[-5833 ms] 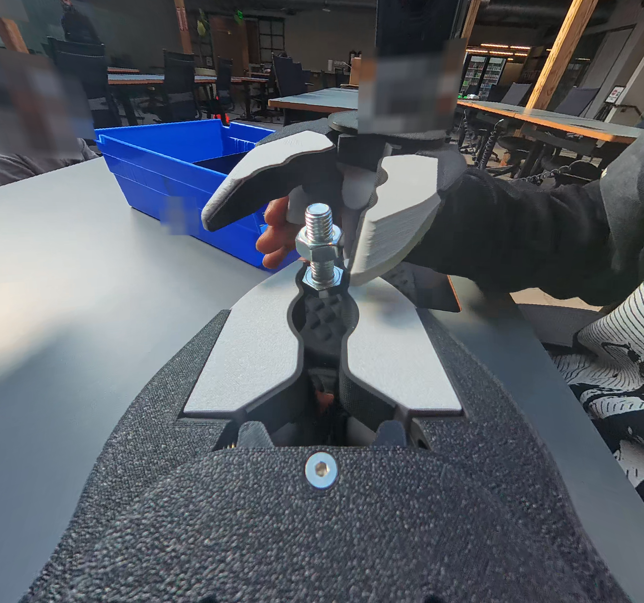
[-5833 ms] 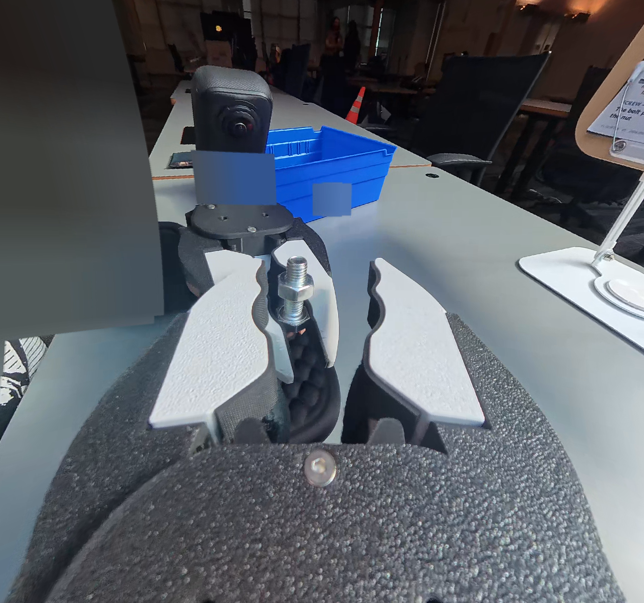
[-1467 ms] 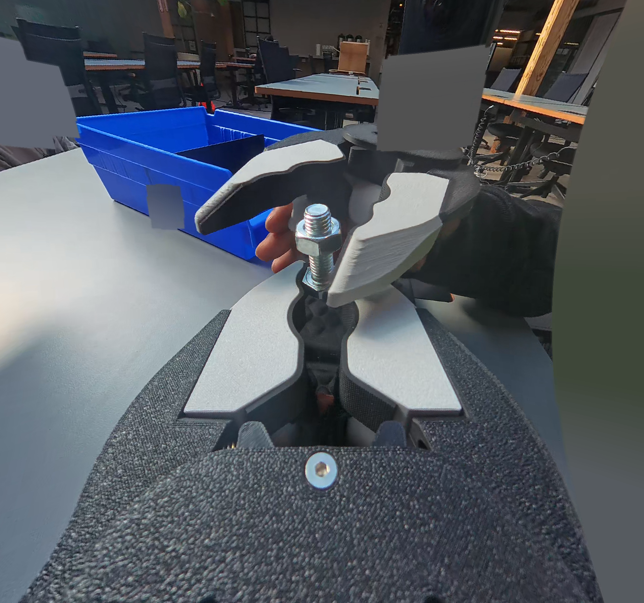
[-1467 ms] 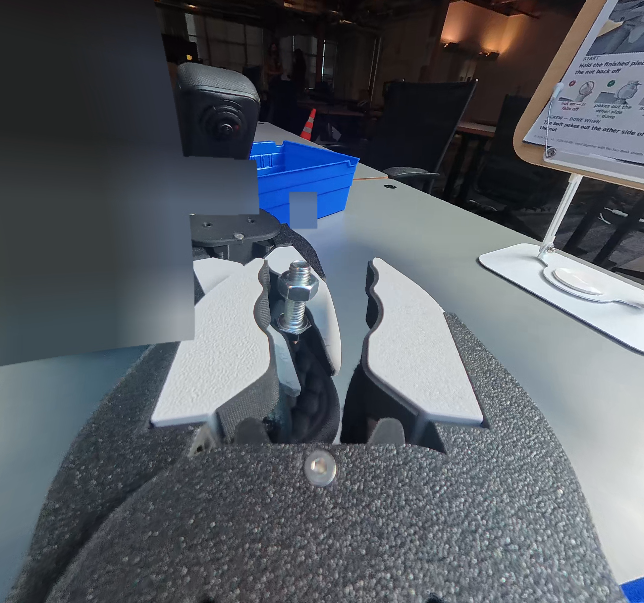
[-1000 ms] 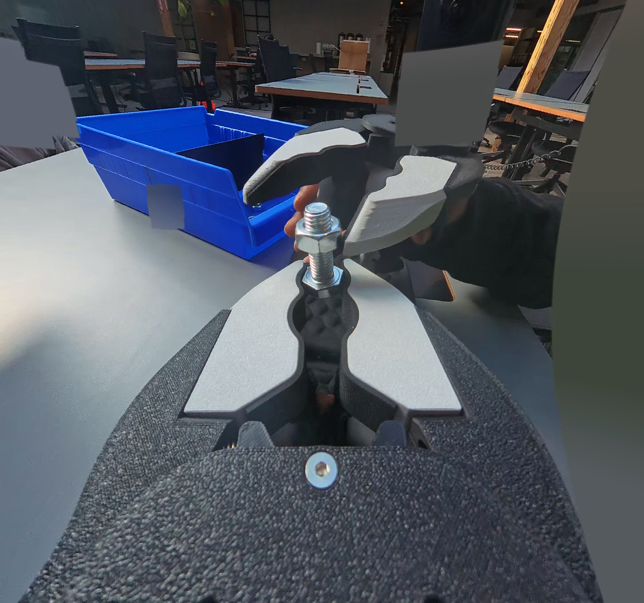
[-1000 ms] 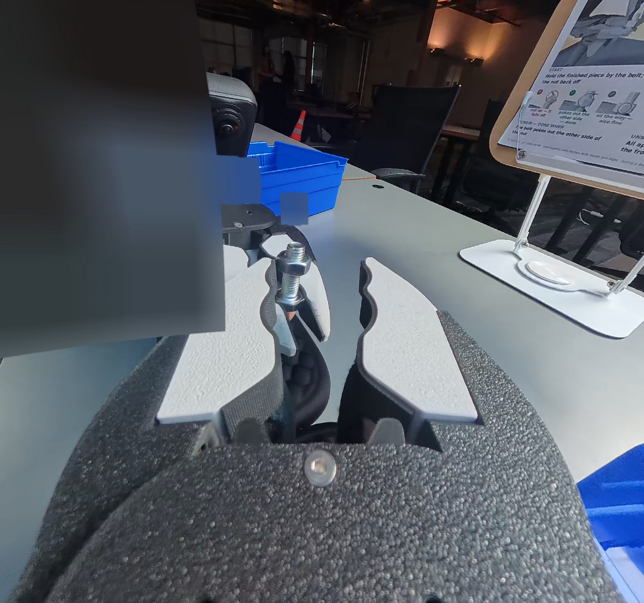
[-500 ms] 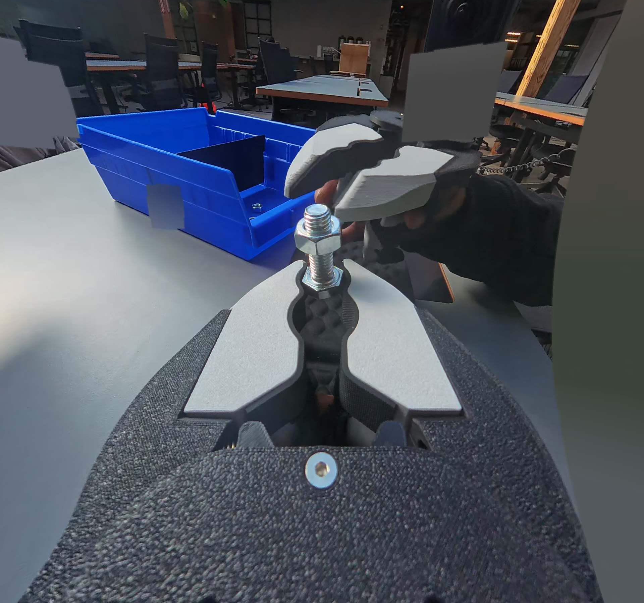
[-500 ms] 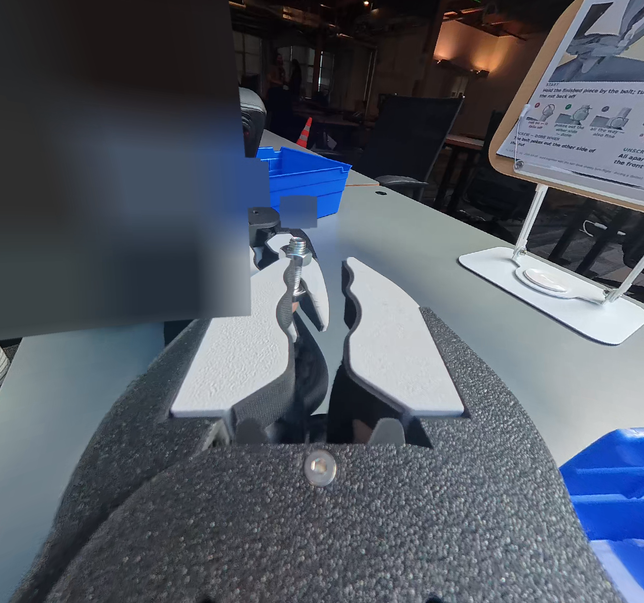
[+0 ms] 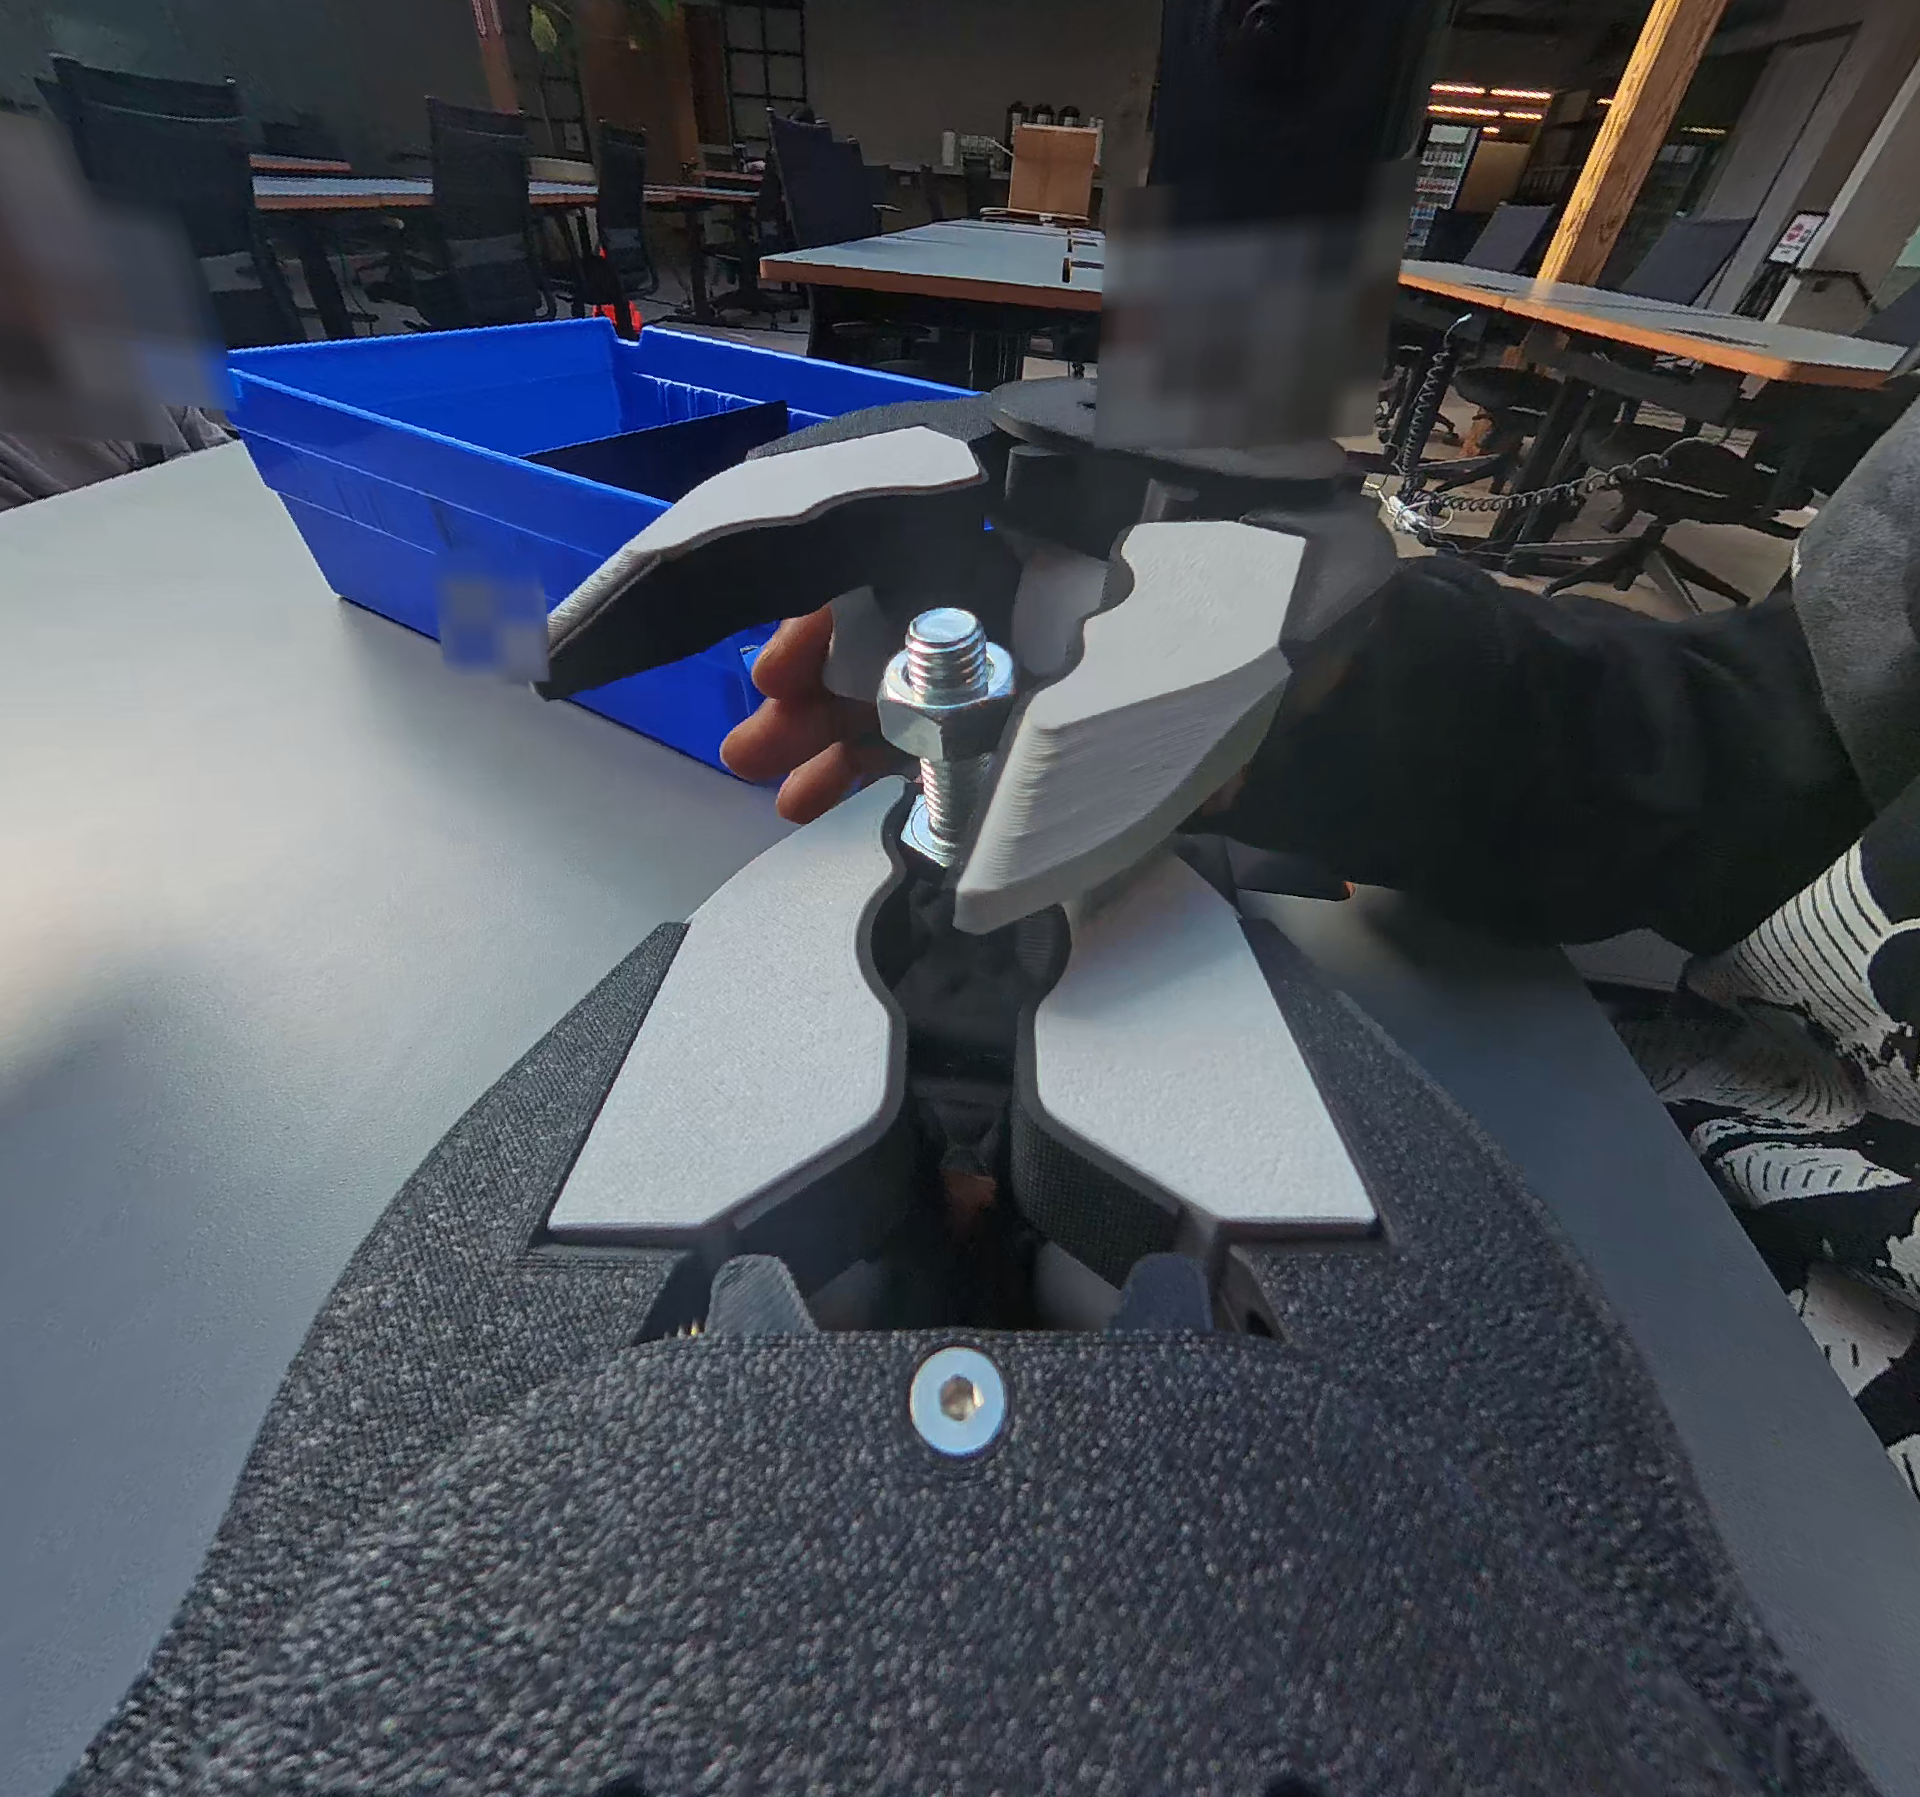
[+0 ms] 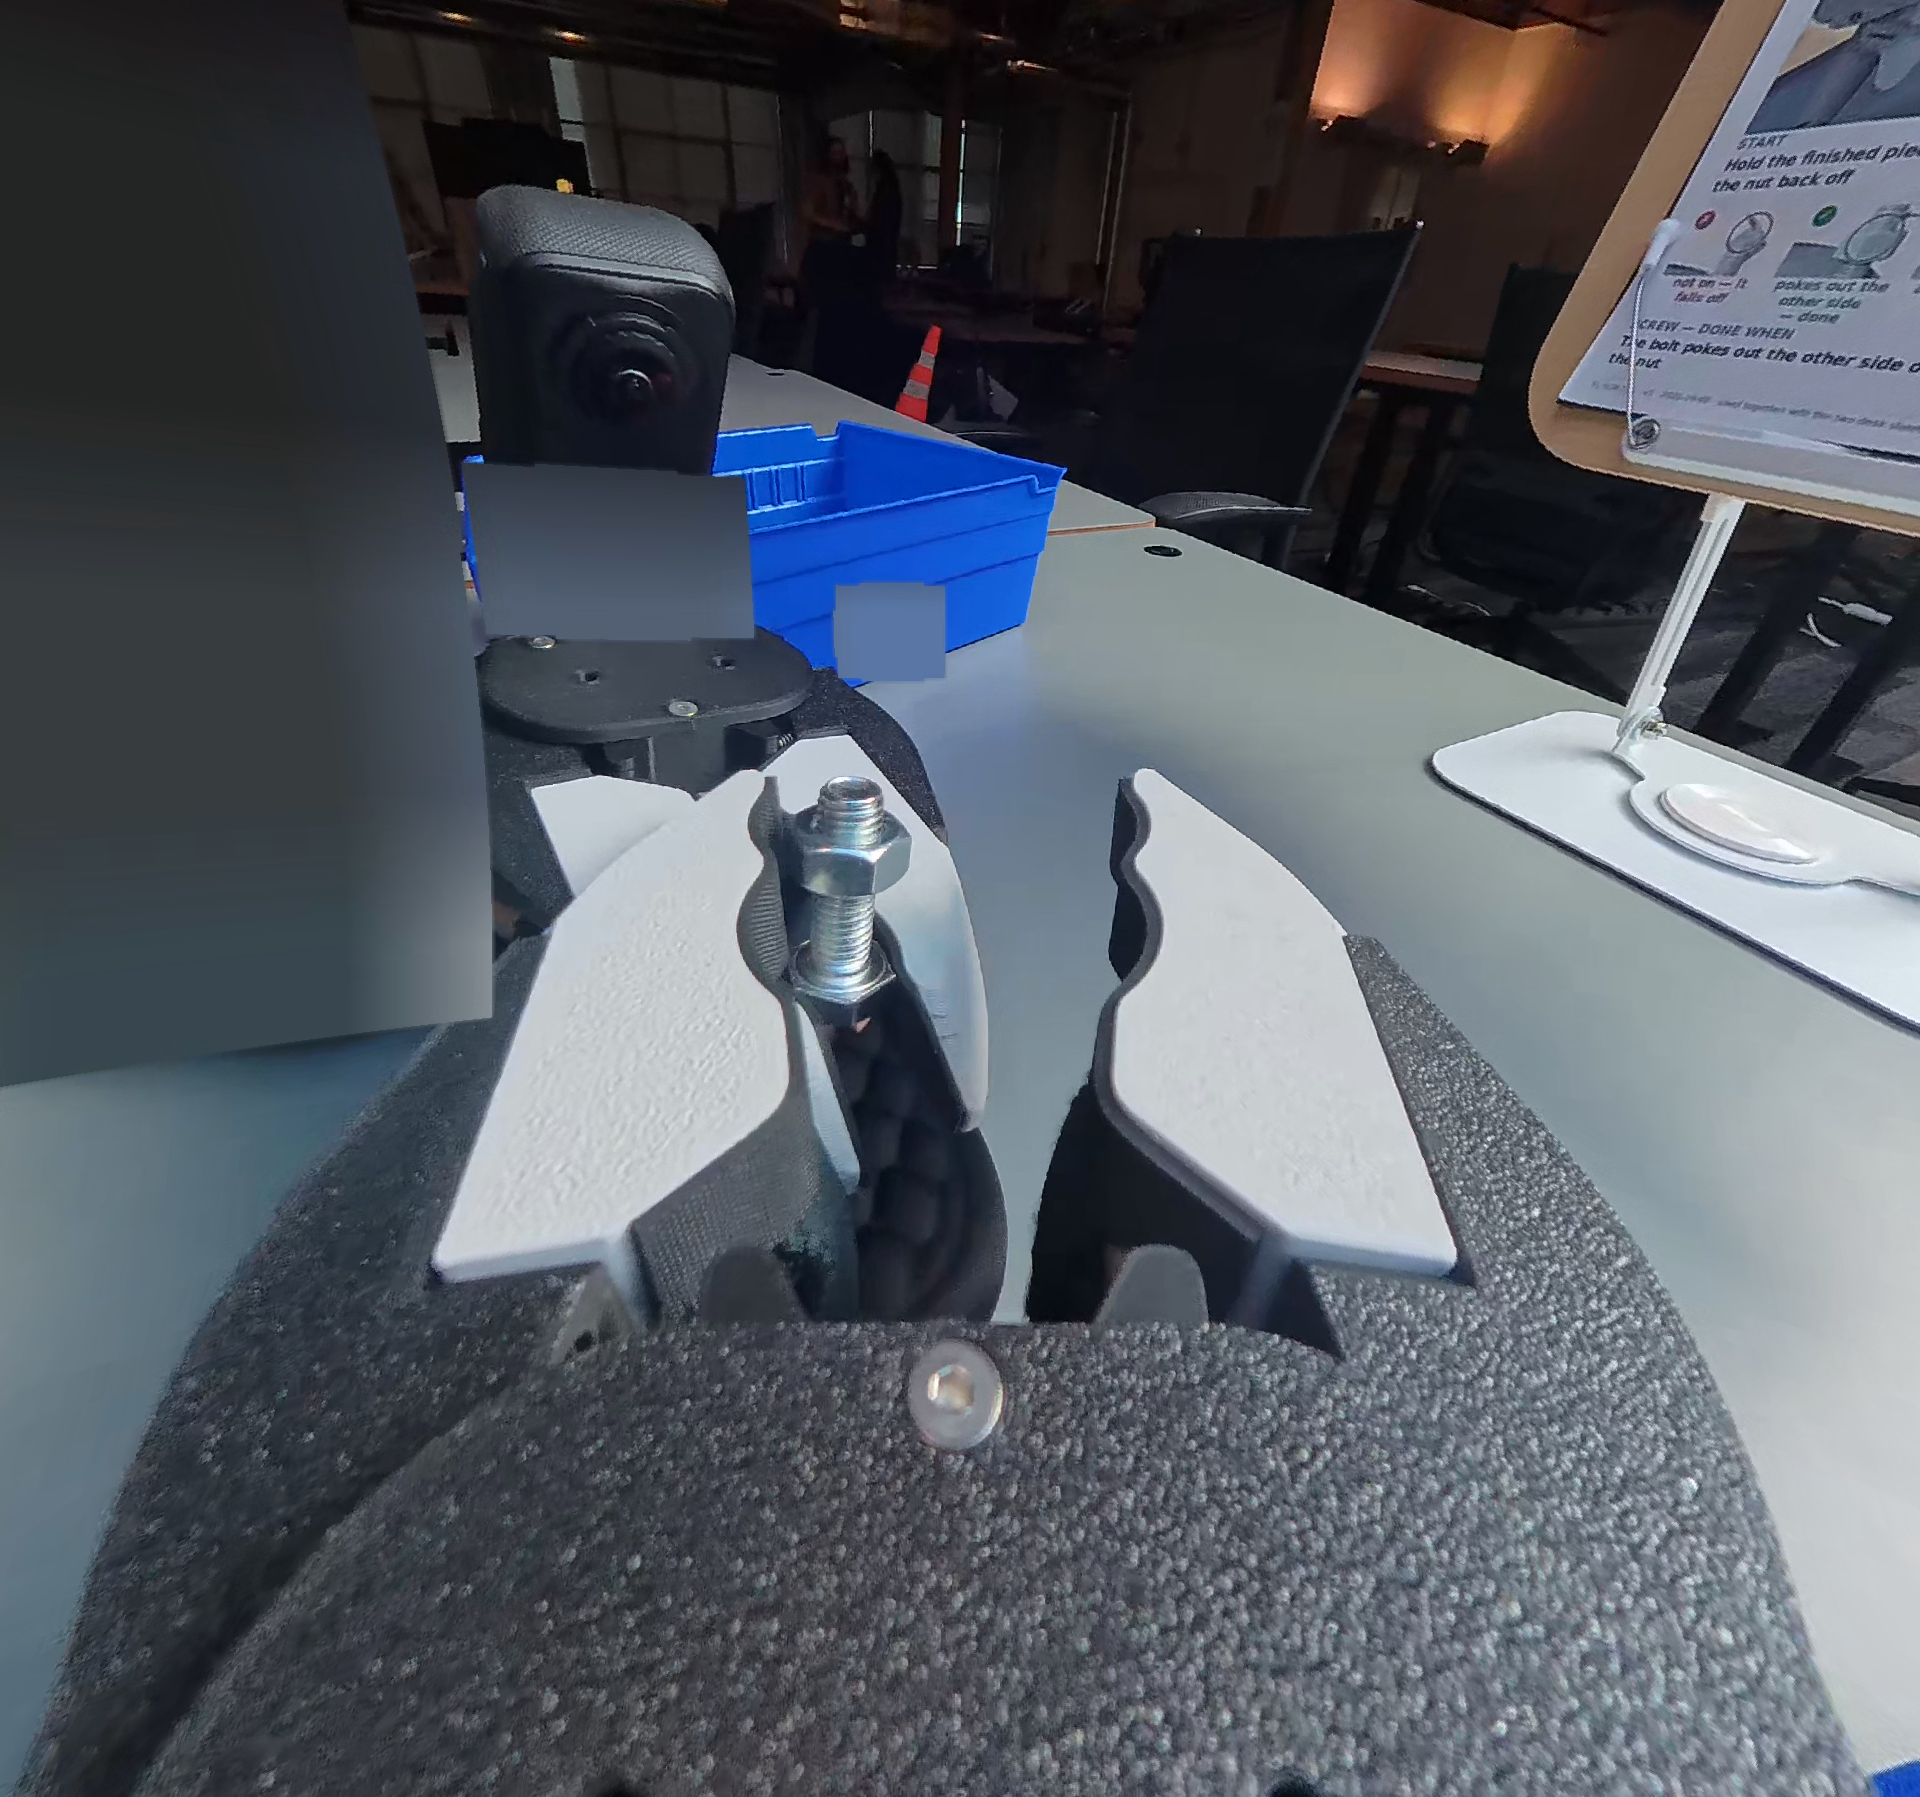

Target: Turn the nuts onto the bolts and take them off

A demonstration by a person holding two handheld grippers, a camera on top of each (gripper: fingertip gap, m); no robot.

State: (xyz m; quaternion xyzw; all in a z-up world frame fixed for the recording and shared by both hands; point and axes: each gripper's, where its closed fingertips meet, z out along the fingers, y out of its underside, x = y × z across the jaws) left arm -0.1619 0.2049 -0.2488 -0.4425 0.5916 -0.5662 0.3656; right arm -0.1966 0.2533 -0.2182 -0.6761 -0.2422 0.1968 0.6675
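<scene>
So the right gripper swung back in from above half a second ago, fingers spread around the shiny steel hex nut, not yet pinching. Left gripper stays clamped on the threaded steel bolt, so probably another turn is coming.

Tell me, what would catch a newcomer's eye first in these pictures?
Probably the shiny bolt standing upright in the middle, its head pinched by the shut left gripper, with a hex nut threaded near its top. The right gripper gapes open around that nut from behind. A bright blue bin sits farther back on the grey table.
</scene>
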